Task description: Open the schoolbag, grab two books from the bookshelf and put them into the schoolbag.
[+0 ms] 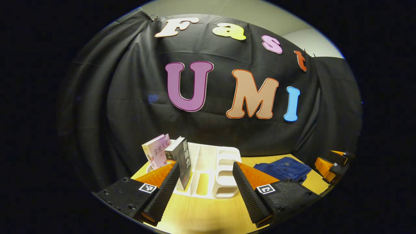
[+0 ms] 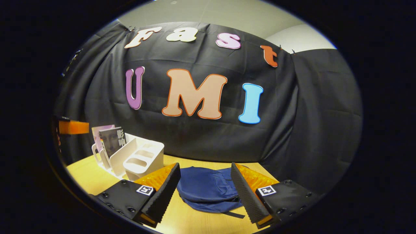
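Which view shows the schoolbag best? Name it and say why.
The right gripper view: the schoolbag lies flat on the table directly ahead, framed between the right gripper's open fingers. The left gripper view shows the bag farther off to the side, partly behind a finger.

Navy-blue schoolbag [image 2: 208,188]; white bookshelf [image 1: 211,172] holding a pink book [image 1: 157,153] and a black book [image 1: 182,159]; yellow wood-grain desk [image 1: 201,214].

The left finger [image 1: 169,182] hides the lower corners of the pink book [image 1: 156,152] and dark book [image 1: 180,159]. Both fingers overlap the schoolbag's [image 2: 206,188] side edges; whether its zip is open can't be told.
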{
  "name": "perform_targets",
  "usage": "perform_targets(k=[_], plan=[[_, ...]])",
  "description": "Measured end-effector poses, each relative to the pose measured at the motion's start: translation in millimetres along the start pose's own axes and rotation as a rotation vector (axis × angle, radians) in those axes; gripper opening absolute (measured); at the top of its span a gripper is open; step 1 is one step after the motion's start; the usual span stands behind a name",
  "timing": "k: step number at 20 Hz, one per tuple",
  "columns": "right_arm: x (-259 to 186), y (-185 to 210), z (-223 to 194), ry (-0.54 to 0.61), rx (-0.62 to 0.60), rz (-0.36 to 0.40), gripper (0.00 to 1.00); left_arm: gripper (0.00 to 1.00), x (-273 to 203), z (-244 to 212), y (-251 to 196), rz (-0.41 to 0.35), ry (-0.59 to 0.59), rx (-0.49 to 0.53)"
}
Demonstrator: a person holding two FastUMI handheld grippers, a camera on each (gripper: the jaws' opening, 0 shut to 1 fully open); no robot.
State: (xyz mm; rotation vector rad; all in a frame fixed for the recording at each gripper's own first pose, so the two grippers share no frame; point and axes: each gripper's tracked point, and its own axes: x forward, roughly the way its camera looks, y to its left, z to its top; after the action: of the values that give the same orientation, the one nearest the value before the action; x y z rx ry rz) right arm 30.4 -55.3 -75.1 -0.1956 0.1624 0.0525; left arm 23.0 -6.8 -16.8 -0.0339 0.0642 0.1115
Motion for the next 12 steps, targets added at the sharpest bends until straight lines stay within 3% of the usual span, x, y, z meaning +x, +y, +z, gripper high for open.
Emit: perform_targets(k=[6,12], plan=[[9.3,-15.1,-37.6,0.017,-0.278,0.007,0.93,0.95,-0.5,-2.3,-1.6,0.016,0.009,0.001],[34.6,-35.4,-100.1,0.100,-0.560,-0.004,0.98,0.92,-5.2,-5.6,5.0,0.046,0.022,0.021]])
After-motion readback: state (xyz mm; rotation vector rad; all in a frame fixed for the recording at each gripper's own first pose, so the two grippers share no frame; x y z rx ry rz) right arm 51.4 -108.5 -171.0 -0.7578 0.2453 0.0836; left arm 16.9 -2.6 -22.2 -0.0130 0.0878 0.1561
